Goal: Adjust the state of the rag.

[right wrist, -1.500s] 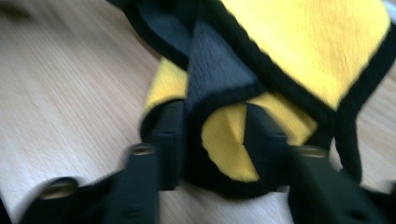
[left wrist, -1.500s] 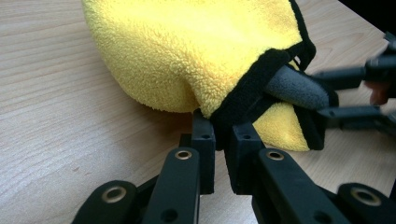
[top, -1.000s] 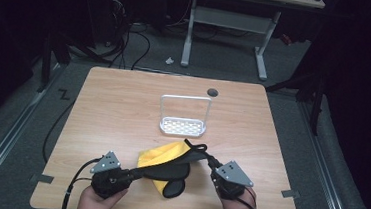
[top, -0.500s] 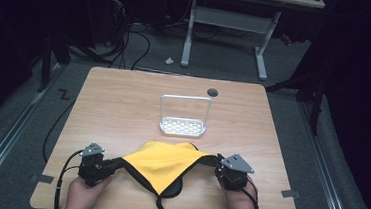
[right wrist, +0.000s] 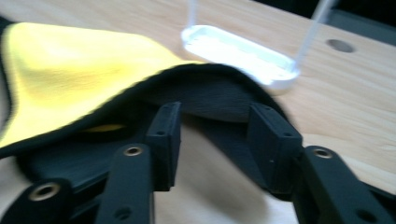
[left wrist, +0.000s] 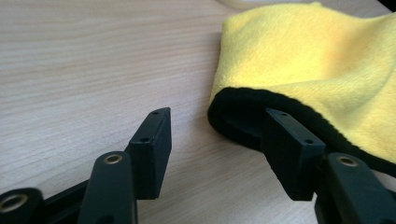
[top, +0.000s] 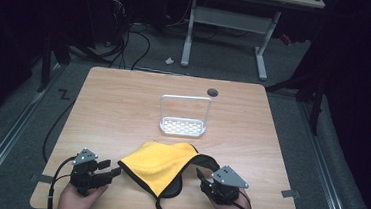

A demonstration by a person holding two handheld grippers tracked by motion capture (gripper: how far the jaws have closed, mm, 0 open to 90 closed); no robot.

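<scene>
Light wood desk (top: pixel 123 104), rounded corners, w/ 1 round cable hole (top: pixel 212 92) near the far edge. Room around it is dark: grey carpet floor (top: pixel 217 62), cables, and a 2nd desk's white frame (top: pixel 200 20) beyond.

Yellow cloth w/ black trim (top: pixel 161 163) lies on the desk between the 2 hand-held grippers, humped and partly folded. White wire rack (top: pixel 184 117) stands farther out from both, past the cloth.

Left hand-held gripper (top: pixel 113 171): jaws have just been opening, now spread wide; the cloth's black-edged corner (left wrist: pixel 243 116) sits just ahead of 1 jaw, nothing pinched. Right hand-held gripper (top: pixel 199 175): jaws also just opened, spread, w/ the black hem (right wrist: pixel 215 93) draped just ahead of the tips, not clamped.

Hard to read: right gripper view is motion-blurred, so can't tell if the hem touches the pads. Forearms cut off at the bottom edge of the high view. The cloth's underside is hidden.
</scene>
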